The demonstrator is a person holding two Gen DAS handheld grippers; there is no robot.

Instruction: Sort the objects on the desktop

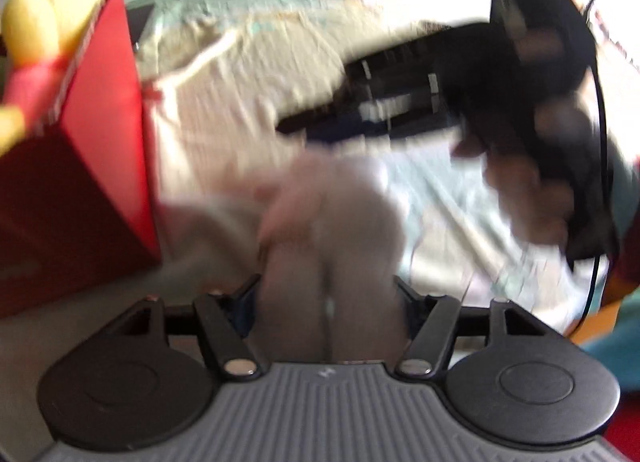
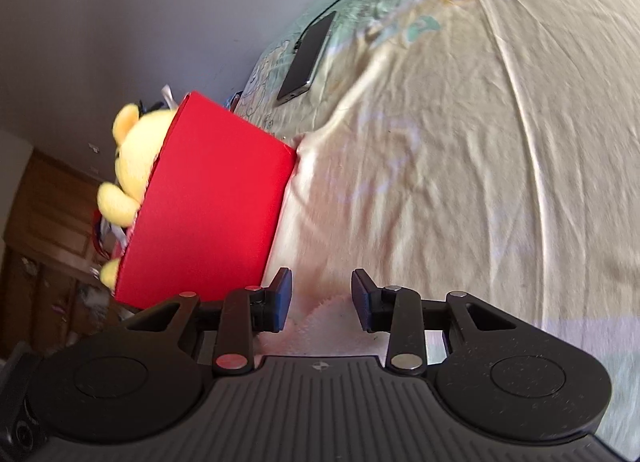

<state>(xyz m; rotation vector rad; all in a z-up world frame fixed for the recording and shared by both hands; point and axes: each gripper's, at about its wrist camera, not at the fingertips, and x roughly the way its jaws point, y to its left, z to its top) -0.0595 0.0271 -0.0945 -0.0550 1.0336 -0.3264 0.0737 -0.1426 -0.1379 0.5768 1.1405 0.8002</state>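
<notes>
Left wrist view, far left: red box on the bed sheet, open top tilted up-left, yellow plush toy poking out over its rim. Centre: left gripper with jaws clamped on a pale soft toy, blurred, its long axis running straight forward from the jaws. Right: right gripper reaching in from above, gripped by a hand, well apart from the toy.

Key relation: box to the left of the loaded jaws, with its near wall rising between toy and opening. Probably a lift and a swing leftward over that rim, then release. Left gripper is the one carrying; right gripper empty-handed, so likely no part in this drop.

Right wrist view, left to right: same box and plush seen sharply, box wall just beside the left finger; jaws apart with nothing between them but a fluffy pale patch below, identity unclear; further off, a phone lying flat with a cable plugged in, a thing absent from the blurred left view. Box interior hidden in both views.
</notes>
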